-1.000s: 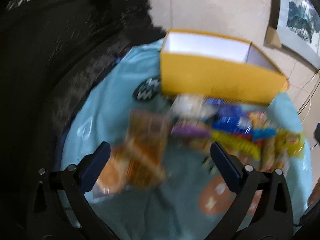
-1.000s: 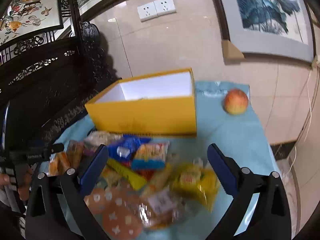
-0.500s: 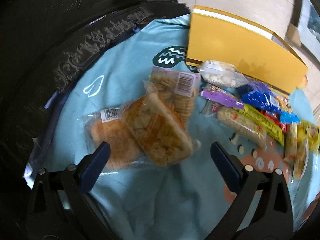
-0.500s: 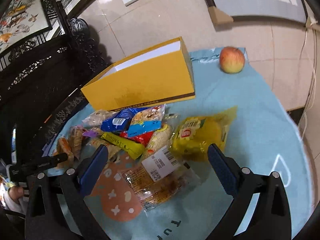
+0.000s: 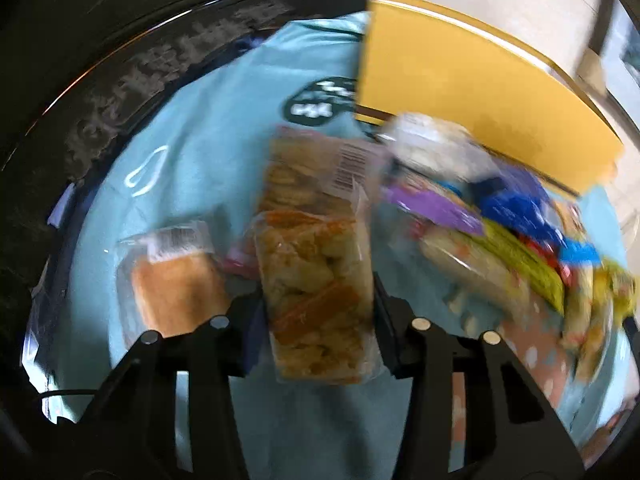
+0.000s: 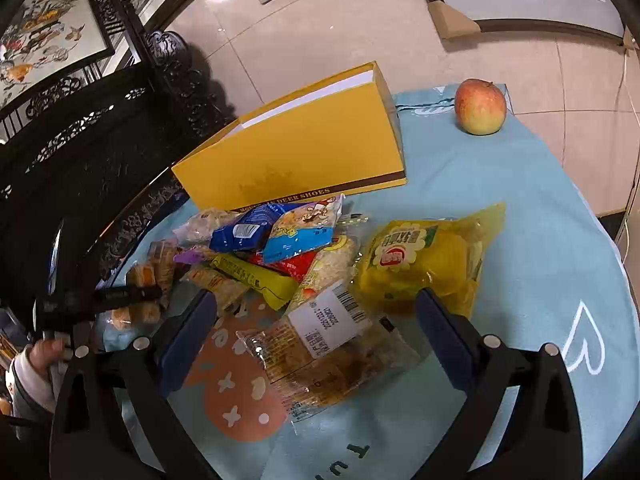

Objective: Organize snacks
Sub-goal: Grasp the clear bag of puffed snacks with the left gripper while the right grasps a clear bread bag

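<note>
On the round table with the light blue cloth [image 6: 500, 208] lies a heap of snack packs in front of a yellow shoe box [image 6: 296, 148]. The box stands open, and only its white inside edge shows.

The left gripper [image 5: 318, 308] points down at the near side of the heap. Its jaws are closing, and a clear pack of orange and brown crackers [image 5: 316, 280] sits right between them. The two sides look like they are touching the pack, but the picture is blurry. Just beside it, on the left, lies a clear pack with an orange cake [image 5: 176, 280]. Behind it lies another clear cracker pack with a barcode label [image 5: 316, 172].

The right gripper [image 6: 316, 328] hangs over the other side of the heap with its jaws spread wide and nothing pinched. Under it lies a clear pack of brown cookies with a white label [image 6: 328, 352]. A yellow chip bag [image 6: 424, 260] lies next to that. Blue packs [image 6: 280, 228] and a long yellow-green pack [image 6: 252, 276] lie close to the box.

An apple [image 6: 480, 106] sits alone at the far edge of the table, well apart from the snacks.
</note>
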A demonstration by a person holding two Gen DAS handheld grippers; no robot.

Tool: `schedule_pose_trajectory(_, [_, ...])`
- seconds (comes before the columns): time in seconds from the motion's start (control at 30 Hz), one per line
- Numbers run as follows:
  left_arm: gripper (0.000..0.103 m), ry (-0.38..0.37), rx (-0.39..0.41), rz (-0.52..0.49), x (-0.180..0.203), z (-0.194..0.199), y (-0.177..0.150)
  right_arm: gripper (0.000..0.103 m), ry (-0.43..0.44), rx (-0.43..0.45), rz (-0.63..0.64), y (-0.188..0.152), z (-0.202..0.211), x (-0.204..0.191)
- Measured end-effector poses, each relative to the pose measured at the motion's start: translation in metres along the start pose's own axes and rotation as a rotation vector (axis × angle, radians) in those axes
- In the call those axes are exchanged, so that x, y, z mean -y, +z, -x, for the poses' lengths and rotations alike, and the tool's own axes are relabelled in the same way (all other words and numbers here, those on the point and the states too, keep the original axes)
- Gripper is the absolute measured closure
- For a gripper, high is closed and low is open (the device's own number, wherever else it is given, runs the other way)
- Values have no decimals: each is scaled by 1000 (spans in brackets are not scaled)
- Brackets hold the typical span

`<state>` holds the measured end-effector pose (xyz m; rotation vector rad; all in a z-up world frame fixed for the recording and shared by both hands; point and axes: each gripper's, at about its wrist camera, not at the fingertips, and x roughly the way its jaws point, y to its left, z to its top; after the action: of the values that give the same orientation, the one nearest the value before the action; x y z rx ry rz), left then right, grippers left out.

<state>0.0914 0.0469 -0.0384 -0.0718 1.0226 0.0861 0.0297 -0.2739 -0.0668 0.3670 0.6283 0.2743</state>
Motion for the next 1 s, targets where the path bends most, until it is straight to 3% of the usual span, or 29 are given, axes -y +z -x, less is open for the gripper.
schedule_pose_trajectory(0.23, [57, -105, 40, -96, 27, 30, -14, 3, -11, 5, -19, 1, 2, 3])
schedule_pose_trajectory(0.4, [57, -97, 70, -106, 27, 39, -17, 3, -65, -26, 30, 0, 7, -5])
schedule_pose_trajectory(0.57, [57, -113, 64, -127, 30, 38, -22, 3, -121, -110, 94, -10, -3, -15])
schedule_pose_trajectory(0.8, [57, -135, 59, -156, 34, 39, -30, 3, -219, -196, 295, -15, -34, -42])
schedule_pose_trajectory(0.9, [57, -142, 51, -165, 37, 38, -32, 5, -224, -257, 327, -15, -52, -43])
schedule_pose_trajectory(0.93, [57, -143, 50, -171, 38, 38, -33, 11, -238, -271, 344, -16, -56, -43])
schedule_pose_trajectory(0.97, [57, -144, 50, -178, 39, 39, -34, 37, -247, -285, 358, -17, -58, -42])
schedule_pose_trajectory(1.0, [57, -144, 50, -182, 40, 39, -35, 48, -235, -305, 354, -17, -58, -40])
